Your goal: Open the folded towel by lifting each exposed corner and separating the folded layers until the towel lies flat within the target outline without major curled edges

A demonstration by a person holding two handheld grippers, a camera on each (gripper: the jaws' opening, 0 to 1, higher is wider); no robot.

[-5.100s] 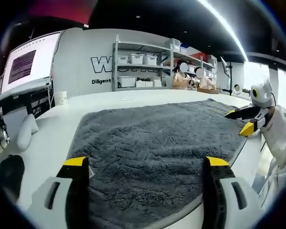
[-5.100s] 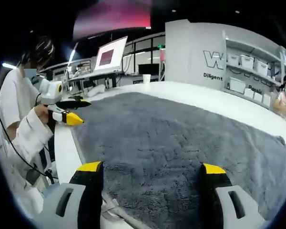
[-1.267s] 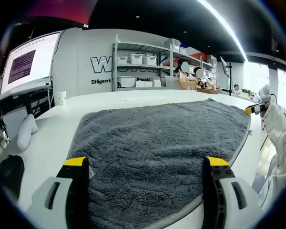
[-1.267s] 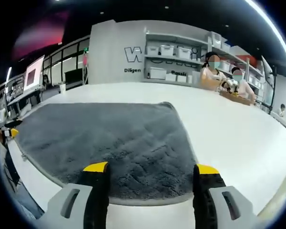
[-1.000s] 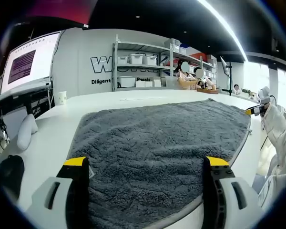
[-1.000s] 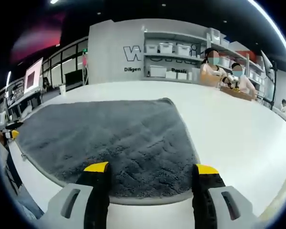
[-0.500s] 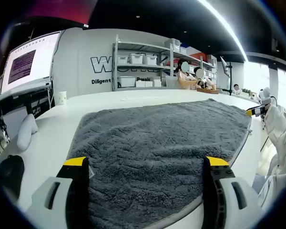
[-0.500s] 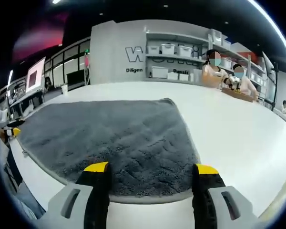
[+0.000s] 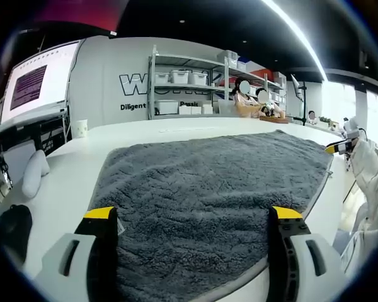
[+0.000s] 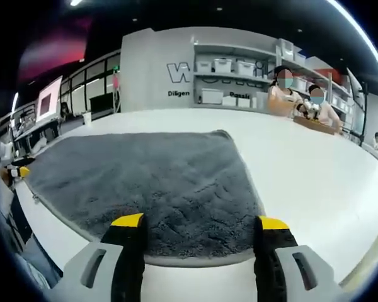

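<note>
A dark grey fluffy towel (image 9: pixel 208 182) lies spread flat on the white table (image 9: pixel 69 189); it also appears in the right gripper view as the towel (image 10: pixel 151 182). My left gripper (image 9: pixel 192 217) is open above the towel's near edge, nothing between its yellow-tipped jaws. My right gripper (image 10: pixel 198 221) is open too, hovering over the near edge at another corner. The right gripper's yellow tip (image 9: pixel 332 148) shows small at the far right of the left gripper view. The left gripper's tip (image 10: pixel 20 170) shows small at the left edge of the right gripper view.
A white paper cup (image 9: pixel 80 129) stands on the table behind the towel. Shelving with white bins (image 9: pixel 183 94) lines the back wall. People sit at a far table (image 10: pixel 296 94). A sleeve of the person (image 9: pixel 368 182) is at the right. A screen (image 9: pixel 28 85) is on the left.
The right gripper view has shifted slightly over the last second; the towel and the left gripper stay still. Five seconds ago the right gripper was at another corner of the towel.
</note>
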